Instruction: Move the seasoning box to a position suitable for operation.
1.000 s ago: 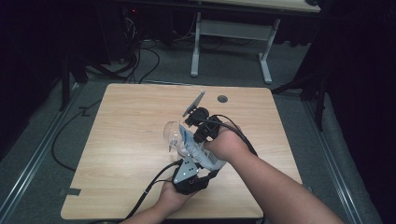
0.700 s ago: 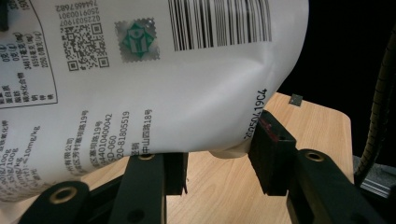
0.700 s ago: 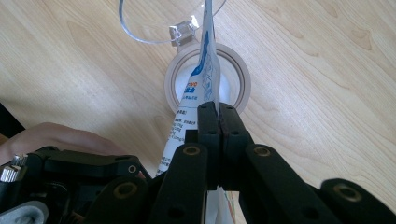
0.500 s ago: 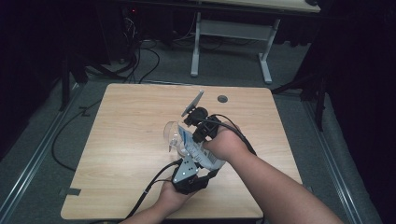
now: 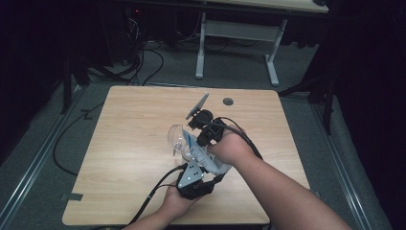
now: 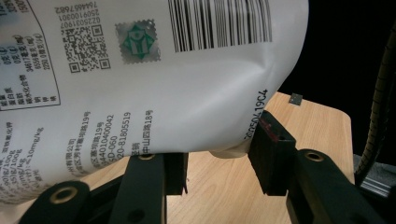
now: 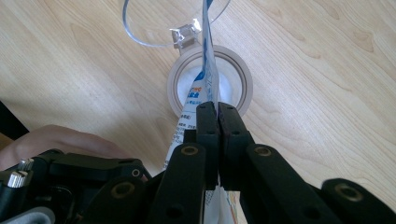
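White pouch (image 7: 205,70) pinched in right gripper (image 7: 218,109), above jar (image 7: 210,84)

high: above, looking down | gripper views: close; share pouch (image 6: 154,84), table (image 7: 327,60)

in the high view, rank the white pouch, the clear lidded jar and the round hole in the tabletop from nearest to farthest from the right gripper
1. white pouch: pinched in the right gripper, so in contact, at the table's middle.
2. clear lidded jar: just to the left of the gripper, under the pouch's end.
3. round hole in the tabletop: toward the far edge, well apart.
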A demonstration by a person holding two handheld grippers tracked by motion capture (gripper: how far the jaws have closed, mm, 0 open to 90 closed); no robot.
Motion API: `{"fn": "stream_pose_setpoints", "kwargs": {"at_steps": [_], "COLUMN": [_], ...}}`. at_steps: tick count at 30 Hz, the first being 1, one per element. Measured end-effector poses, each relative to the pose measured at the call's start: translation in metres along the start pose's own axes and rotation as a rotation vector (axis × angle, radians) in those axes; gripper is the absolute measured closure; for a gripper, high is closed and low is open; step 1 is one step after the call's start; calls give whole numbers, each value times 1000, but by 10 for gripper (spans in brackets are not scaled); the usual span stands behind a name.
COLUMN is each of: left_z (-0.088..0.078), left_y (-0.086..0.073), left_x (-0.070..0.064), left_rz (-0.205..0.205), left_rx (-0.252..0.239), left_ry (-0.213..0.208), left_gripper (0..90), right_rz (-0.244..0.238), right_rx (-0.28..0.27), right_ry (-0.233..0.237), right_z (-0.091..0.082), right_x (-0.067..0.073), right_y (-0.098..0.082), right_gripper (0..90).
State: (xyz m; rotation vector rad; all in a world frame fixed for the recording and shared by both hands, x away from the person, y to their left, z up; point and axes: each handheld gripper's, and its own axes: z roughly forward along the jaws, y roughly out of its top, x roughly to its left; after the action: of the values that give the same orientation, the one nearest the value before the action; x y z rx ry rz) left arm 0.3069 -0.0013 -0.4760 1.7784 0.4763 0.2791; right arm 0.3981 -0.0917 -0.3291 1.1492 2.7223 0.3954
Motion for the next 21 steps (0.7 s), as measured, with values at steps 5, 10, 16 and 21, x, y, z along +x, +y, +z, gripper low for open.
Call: {"fn": "stream_pose_setpoints", "kwargs": {"at_steps": [5, 10, 16, 21], "left_z": [0, 1, 1, 1], "left_y": [0, -1, -1, -1], "left_x": [0, 0, 1, 2], "left_rz": [1, 2, -5, -16], "left_rx": [2, 6, 7, 6], "left_ry": [-1, -2, -2, -5], "left_gripper": [611, 613, 613, 614], "right_rz": [12, 1, 11, 10], "right_rx": [-2, -13, -6, -9], "right_ry": [1, 7, 5, 5], "right_z": [-1, -2, -4, -5], "right_x": [0, -1, -2, -4], "right_y": [0, 0, -3, -7], "right_gripper": [880, 871, 866, 875]}}
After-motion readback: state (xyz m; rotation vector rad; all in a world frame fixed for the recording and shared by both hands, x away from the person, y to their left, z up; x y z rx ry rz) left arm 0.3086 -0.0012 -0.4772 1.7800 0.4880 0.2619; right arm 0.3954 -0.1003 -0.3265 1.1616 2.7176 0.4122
